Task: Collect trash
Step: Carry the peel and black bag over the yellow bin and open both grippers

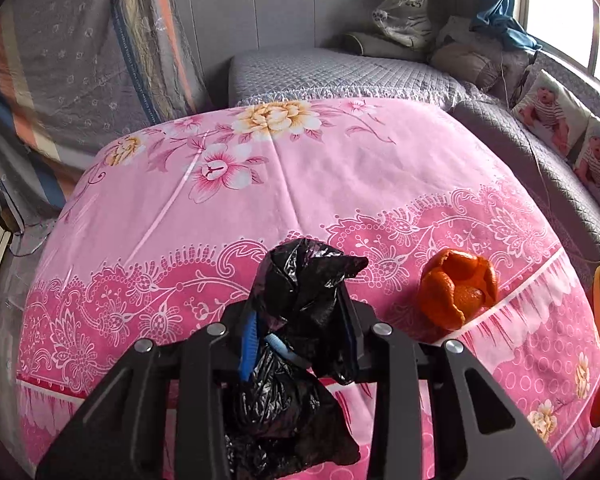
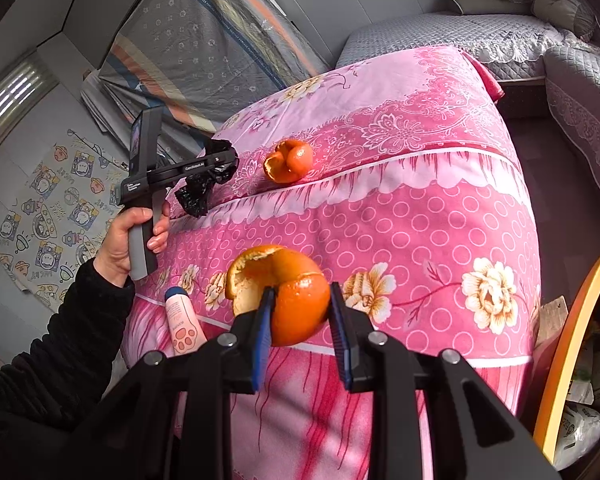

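Note:
My left gripper (image 1: pixel 300 340) is shut on a crumpled black plastic bag (image 1: pixel 300 300) and holds it over the pink floral bed cover (image 1: pixel 300 184). The bag also shows in the right wrist view (image 2: pixel 208 184), hanging from the left gripper (image 2: pixel 220 164). An orange peel (image 1: pixel 456 292) lies on the cover to the right of the bag; the right wrist view shows it too (image 2: pixel 288 160). My right gripper (image 2: pixel 302 320) is shut on a second orange peel (image 2: pixel 288 292), held in the air beside the bed.
A yellow-rimmed bin (image 2: pixel 572 344) stands at the right, with bagged rubbish (image 2: pixel 580 428) behind it. A pink tube with a paw print (image 2: pixel 182 320) lies below the bed's side. Grey quilted cushions (image 1: pixel 332 72) sit at the far end.

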